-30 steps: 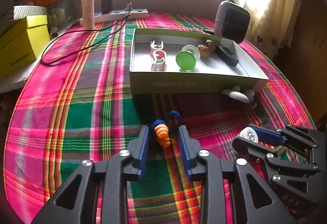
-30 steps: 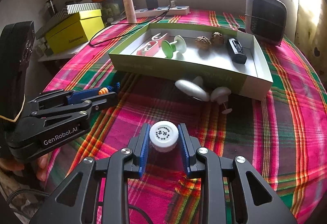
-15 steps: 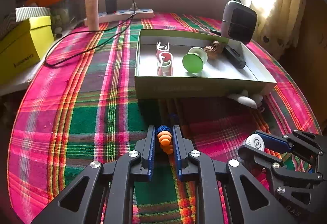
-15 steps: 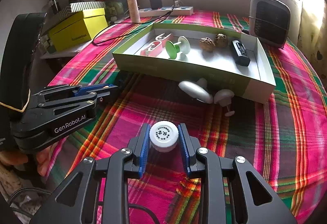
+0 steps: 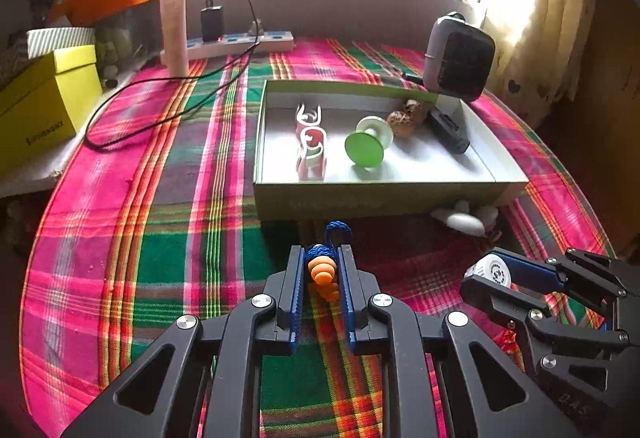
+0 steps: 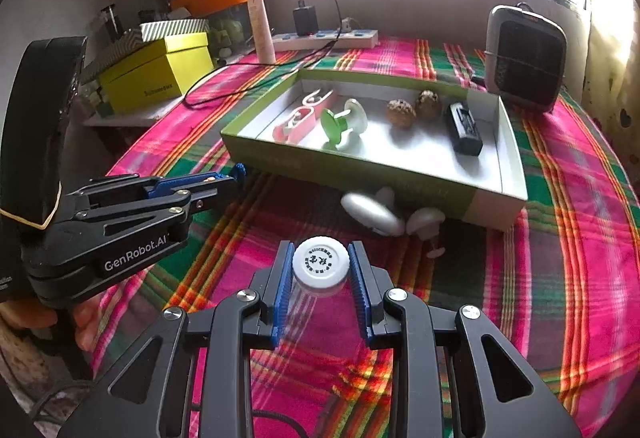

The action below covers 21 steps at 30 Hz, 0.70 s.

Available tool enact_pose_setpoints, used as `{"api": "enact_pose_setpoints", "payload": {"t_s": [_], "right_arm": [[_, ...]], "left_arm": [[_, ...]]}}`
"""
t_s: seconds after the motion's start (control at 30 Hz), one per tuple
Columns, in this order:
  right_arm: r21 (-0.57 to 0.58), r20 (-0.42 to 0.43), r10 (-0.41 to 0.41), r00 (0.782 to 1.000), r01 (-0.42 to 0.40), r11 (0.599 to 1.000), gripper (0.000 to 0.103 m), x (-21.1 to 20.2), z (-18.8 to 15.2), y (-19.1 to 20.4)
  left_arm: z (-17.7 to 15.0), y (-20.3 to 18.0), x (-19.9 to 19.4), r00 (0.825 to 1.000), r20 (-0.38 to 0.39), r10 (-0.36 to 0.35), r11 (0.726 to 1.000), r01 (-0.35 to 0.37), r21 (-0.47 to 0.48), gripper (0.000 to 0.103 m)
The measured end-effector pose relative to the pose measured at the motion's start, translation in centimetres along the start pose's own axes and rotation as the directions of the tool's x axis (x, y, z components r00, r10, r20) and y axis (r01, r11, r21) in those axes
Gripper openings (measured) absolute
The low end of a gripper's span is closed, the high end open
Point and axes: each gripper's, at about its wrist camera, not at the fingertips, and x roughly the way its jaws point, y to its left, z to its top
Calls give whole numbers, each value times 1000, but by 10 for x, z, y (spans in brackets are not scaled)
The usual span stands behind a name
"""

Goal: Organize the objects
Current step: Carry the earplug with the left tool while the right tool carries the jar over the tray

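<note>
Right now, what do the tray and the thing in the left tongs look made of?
Tray: thin cardboard, matte green outside, white inside, with folded walls. Earplugs: soft orange rubber or foam, ribbed, on a braided blue cord, likely fabric.

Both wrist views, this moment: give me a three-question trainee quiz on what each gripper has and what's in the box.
1. True or false: the right gripper is shut on a white-capped bottle.
2. What does the left gripper grip? A) orange earplugs on a blue cord B) a walnut C) a pink clip
3. Fill in: the white suction hooks lie ____ the green box.

Key: 1 true; 2 A; 3 outside, against its near wall.
</note>
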Motion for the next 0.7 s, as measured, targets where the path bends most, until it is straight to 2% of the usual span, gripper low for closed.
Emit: {"api": "enact_pose_setpoints", "payload": {"t_s": [0.7], "right_arm": [[33,64,-56,996,54,998,29,10,53,-38]], "left_arm": [[51,-5,11,999,47,-12,1000,11,13,15]]}}
